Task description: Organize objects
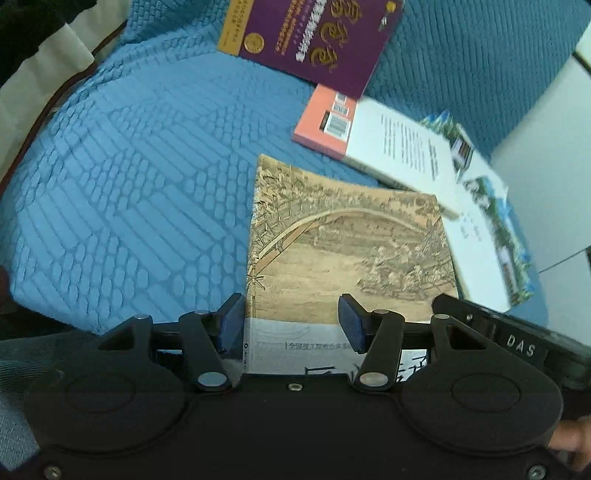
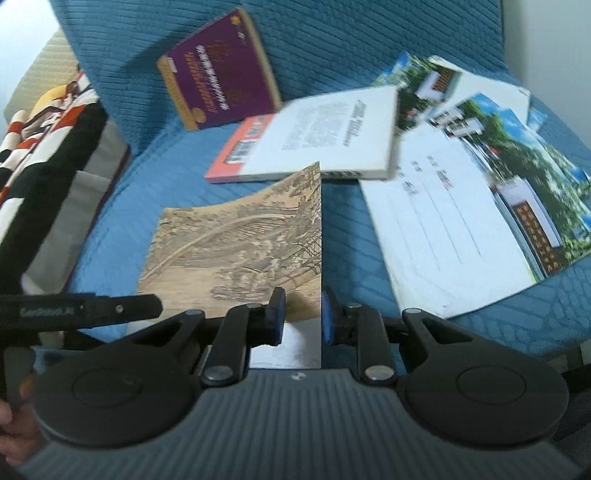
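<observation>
Books and printed sheets lie scattered on a blue quilted sofa cover point(image 1: 129, 192). Largest item: the white booklet with photo edges point(image 2: 461, 221), lying flat at the right side of the seat, a similar one partly under it. Next, the white-and-pink book point(image 2: 314, 140), resting partly on those sheets. A purple book point(image 1: 314, 33) leans against the backrest beyond it.

Item in hand: the book with the old bridge painting on its cover point(image 1: 343, 243), nearest the cameras, its far edge just short of the white-and-pink book.

Left gripper point(image 1: 291, 325): jaws spread about halfway, straddling the near spine-side corner; pads point(image 1: 232, 325) not seen pressing. Released, as far as I can tell.

Right gripper point(image 2: 303, 317): jaws narrow, set either side of the book's near right edge. Whether the pads point(image 2: 327, 317) truly pinch it I cannot tell; motion blur.

Handling judgement: thin paperback, light; cover bows upward in the right view, so flexible and likely to sag if held by one corner. Glossy cover may slip. Best taken at the spine edge, or at two opposite edges.
</observation>
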### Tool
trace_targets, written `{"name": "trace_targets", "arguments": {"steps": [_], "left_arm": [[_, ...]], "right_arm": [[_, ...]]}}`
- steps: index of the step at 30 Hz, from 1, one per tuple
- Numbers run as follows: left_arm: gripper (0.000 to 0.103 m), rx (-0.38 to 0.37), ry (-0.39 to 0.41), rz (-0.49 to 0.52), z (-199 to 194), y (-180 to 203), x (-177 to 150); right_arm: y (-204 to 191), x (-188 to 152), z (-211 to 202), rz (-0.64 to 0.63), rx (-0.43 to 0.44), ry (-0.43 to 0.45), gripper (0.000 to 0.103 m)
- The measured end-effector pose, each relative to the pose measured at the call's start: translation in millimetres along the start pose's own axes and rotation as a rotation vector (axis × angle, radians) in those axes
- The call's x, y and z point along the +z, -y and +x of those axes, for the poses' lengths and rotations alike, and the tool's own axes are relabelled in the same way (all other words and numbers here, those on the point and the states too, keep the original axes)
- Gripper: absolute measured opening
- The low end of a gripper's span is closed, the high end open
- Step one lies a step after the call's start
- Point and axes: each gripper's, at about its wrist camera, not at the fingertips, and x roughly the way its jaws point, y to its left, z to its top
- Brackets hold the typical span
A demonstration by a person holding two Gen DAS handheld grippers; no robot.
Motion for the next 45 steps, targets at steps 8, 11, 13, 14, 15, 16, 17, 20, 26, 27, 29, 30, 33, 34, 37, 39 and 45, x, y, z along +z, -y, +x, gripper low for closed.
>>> {"name": "trace_targets", "arguments": {"steps": [8, 11, 13, 14, 15, 16, 17, 20, 26, 27, 29, 30, 33, 34, 37, 39, 45], "left_arm": [[0.06, 0.038, -0.042, 0.026, 0.7, 12.2, 2.9], [0.06, 0.015, -0.033, 0.026, -12.4, 22.3, 7.6], [0.061, 0.014, -0.015, 0.037, -24.4, 32.0, 12.8], [0.061, 0.016, -0.005, 0.044, -31.7, 37.7, 16.6], [0.061, 0.014, 0.006, 0.05, -38.6, 43.6, 21.0], [0.061, 0.008, 0.018, 0.056, -46.8, 50.1, 25.9], [0.061, 0.006, 0.026, 0.058, -53.2, 55.7, 30.4], [0.061, -0.003, 0.061, 0.074, -74.0, 78.0, 46.3], [0.061, -0.03, 0.137, 0.13, -102.0, 138.2, 70.6], [0.061, -0.032, 0.155, 0.139, -104.7, 147.5, 72.3], [0.062, -0.038, 0.186, 0.145, -109.7, 164.4, 73.6], [0.062, -0.043, 0.197, 0.145, -111.8, 170.6, 73.1], [0.063, -0.056, 0.227, 0.162, -117.2, 187.7, 65.7], [0.062, -0.057, 0.231, 0.164, -118.1, 191.3, 62.6], [0.062, -0.058, 0.238, 0.178, -122.7, 199.3, 52.2], [0.062, -0.055, 0.24, 0.18, -127.3, 199.1, 44.1], [0.064, -0.055, 0.279, 0.154, -151.3, 184.6, 18.4]], "right_arm": [[13.5, -0.2, 4.0, 0.068, 0.007, -0.019, 0.025], [12.6, 8.1, -11.4, 0.068, 0.01, 0.008, 0.025], [10.5, 15.6, -22.6, 0.057, 0.014, 0.026, 0.025], [9.5, 20.0, -28.9, 0.056, 0.014, 0.037, 0.025], [8.3, 24.7, -35.3, 0.054, 0.017, 0.048, 0.025], [7.3, 30.1, -42.0, 0.05, 0.025, 0.061, 0.025], [5.8, 35.1, -48.8, 0.047, 0.03, 0.076, 0.025], [2.9, 51.8, -71.3, 0.046, 0.038, 0.115, 0.025], [6.8, 85.0, -110.6, 0.029, 0.05, 0.184, 0.025], [9.6, 89.5, -117.4, 0.029, 0.052, 0.194, 0.025], [15.5, 96.3, -128.9, 0.019, 0.046, 0.213, 0.025], [17.7, 97.5, -133.4, 0.014, 0.041, 0.219, 0.025], [25.4, 98.0, -144.5, 0.0, 0.038, 0.237, 0.025], [26.9, 96.9, -147.9, -0.005, 0.034, 0.242, 0.025], [29.7, 90.1, -159.6, -0.018, 0.03, 0.262, 0.025], [30.5, 83.8, -167.4, -0.021, 0.031, 0.276, 0.025], [24.3, 60.8, -189.5, -0.028, 0.038, 0.311, 0.025]]}}
